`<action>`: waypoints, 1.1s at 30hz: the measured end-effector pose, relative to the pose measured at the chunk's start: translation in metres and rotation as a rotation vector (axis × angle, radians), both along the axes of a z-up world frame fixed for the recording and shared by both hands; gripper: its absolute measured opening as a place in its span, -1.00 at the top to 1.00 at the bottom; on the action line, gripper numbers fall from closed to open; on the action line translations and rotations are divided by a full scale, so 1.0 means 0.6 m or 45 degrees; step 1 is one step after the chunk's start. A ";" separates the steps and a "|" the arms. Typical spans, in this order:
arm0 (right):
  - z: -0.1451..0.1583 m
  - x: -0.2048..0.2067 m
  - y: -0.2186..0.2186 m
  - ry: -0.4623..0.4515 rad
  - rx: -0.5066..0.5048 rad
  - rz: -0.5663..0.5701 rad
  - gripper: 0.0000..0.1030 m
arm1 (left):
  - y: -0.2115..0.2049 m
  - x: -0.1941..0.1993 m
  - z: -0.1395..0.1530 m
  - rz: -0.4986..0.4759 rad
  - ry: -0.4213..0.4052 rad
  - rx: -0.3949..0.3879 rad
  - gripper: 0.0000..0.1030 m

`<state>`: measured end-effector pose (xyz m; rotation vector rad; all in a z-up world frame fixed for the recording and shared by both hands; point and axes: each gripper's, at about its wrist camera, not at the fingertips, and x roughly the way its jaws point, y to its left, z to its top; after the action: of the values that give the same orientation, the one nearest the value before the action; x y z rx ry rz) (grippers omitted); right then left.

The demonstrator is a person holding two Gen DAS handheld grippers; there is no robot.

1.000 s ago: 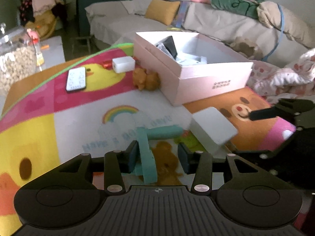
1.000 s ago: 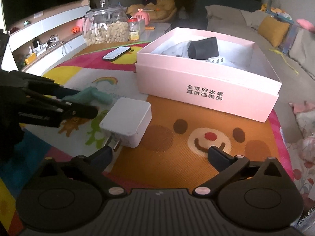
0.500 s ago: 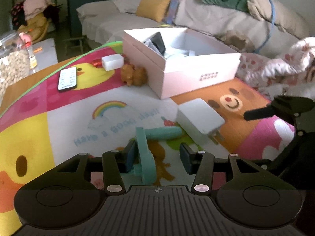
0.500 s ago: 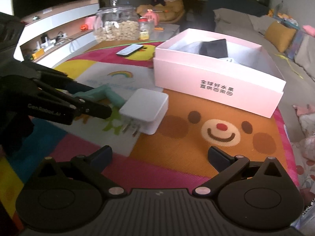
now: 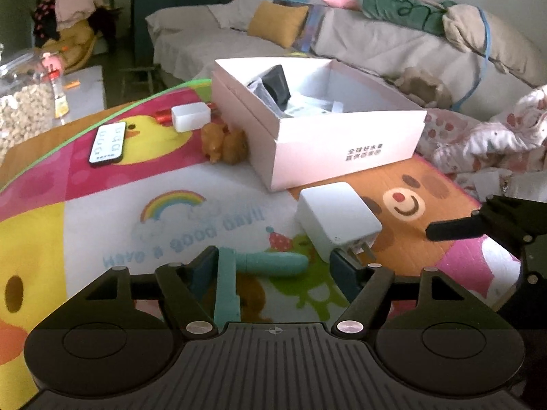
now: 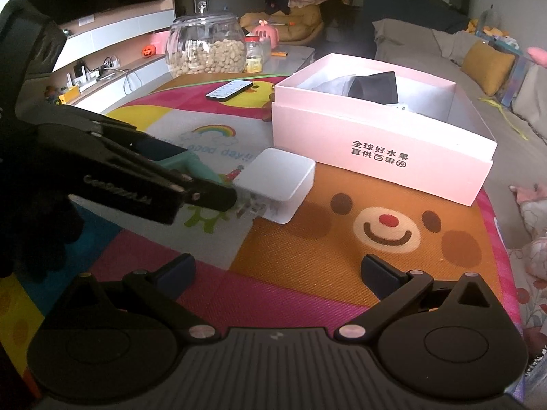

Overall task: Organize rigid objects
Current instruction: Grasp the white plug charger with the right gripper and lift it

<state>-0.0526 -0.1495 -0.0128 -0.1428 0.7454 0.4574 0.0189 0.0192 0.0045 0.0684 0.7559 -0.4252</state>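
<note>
My left tongs (image 5: 273,268) are open. Between their fingers lies the teal plastic T-shaped tool (image 5: 246,270), flat on the bright cartoon play mat (image 5: 102,225) that covers the worktop. One bar of the tool runs right beside my left finger. The other bar points toward my right finger, but I cannot tell if it touches it. I am not squeezing it yet.

My right tongs (image 6: 277,268) are open too, and they hold nothing. They hang over the orange bear part of the mat.

The white square plastic charger (image 6: 278,182) sits just beside the teal tool. Its metal prongs stick out very near the right finger (image 5: 343,268) of my left tongs. The big pink cardboard box (image 6: 376,147) is open, just past the charger, and some things are already inside it.

I think the step now is to pick up the teal tool so it can go in the box. To do it well, I should get the long bar in the middle of my fingers and close slowly. The tool is thin and smooth, so it may spin or slip if I pinch it near an end. I should also keep my right finger away from the charger prongs, so I don't push the charger along.
</note>
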 end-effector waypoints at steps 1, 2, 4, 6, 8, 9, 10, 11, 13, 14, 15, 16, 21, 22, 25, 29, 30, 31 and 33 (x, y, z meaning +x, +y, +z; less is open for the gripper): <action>0.000 0.000 0.000 0.000 0.001 0.000 -1.00 | -0.001 -0.002 0.000 0.004 -0.011 0.017 -0.35; 0.000 0.000 -0.001 0.001 0.002 0.000 -1.00 | -0.001 -0.004 0.000 0.014 -0.026 0.043 -0.19; 0.000 0.000 -0.001 0.000 0.004 -0.001 -1.00 | 0.003 -0.007 0.000 0.006 -0.033 0.043 -0.19; 0.001 -0.001 -0.001 -0.002 0.005 -0.003 -0.99 | 0.009 -0.009 0.000 0.009 -0.031 0.023 -0.19; 0.002 -0.001 -0.003 -0.007 0.012 -0.012 -0.94 | 0.013 -0.009 0.000 0.009 -0.033 0.005 -0.19; 0.003 -0.002 -0.003 -0.011 0.015 -0.021 -0.91 | 0.016 -0.009 -0.001 0.011 -0.033 -0.008 -0.19; 0.004 -0.002 -0.005 -0.018 0.019 -0.033 -0.85 | 0.018 -0.009 -0.001 0.013 -0.031 -0.024 -0.19; 0.006 -0.002 -0.007 -0.026 0.027 -0.048 -0.79 | 0.022 -0.009 0.000 0.016 -0.027 -0.044 -0.18; 0.012 0.000 -0.012 -0.057 0.061 -0.074 -0.75 | 0.030 -0.010 0.001 0.023 -0.019 -0.084 -0.18; 0.018 0.000 -0.014 -0.088 0.080 -0.093 -0.75 | 0.033 -0.011 0.001 0.027 -0.018 -0.097 -0.18; 0.023 0.001 -0.014 -0.116 0.091 -0.111 -0.75 | 0.037 -0.013 0.003 0.033 -0.019 -0.107 -0.18; 0.029 0.003 -0.013 -0.143 0.097 -0.127 -0.74 | 0.040 -0.017 0.005 0.038 -0.024 -0.112 -0.18; 0.049 0.033 0.005 -0.163 0.098 -0.143 -0.68 | 0.061 -0.058 0.028 0.044 -0.094 -0.160 -0.18; 0.049 0.041 0.009 -0.150 0.101 -0.141 -0.65 | 0.066 -0.068 0.032 0.045 -0.105 -0.170 -0.18; 0.044 0.062 0.025 -0.119 0.091 -0.153 -0.61 | 0.085 -0.090 0.035 0.063 -0.108 -0.200 -0.17; 0.030 0.086 0.049 -0.094 0.057 -0.153 -0.44 | 0.106 -0.109 0.035 0.090 -0.101 -0.226 -0.17; 0.027 0.091 0.056 -0.096 0.045 -0.145 -0.41 | 0.110 -0.113 0.035 0.093 -0.099 -0.235 -0.18; 0.024 0.094 0.062 -0.101 0.030 -0.138 -0.34 | 0.113 -0.115 0.035 0.095 -0.099 -0.243 -0.18; 0.016 0.100 0.075 -0.115 -0.023 -0.138 -0.20 | 0.116 -0.118 0.034 0.098 -0.099 -0.254 -0.18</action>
<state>0.0073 -0.1044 -0.0034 -0.1385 0.6655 0.3388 -0.0519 0.0885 0.0249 -0.1297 0.6341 -0.4205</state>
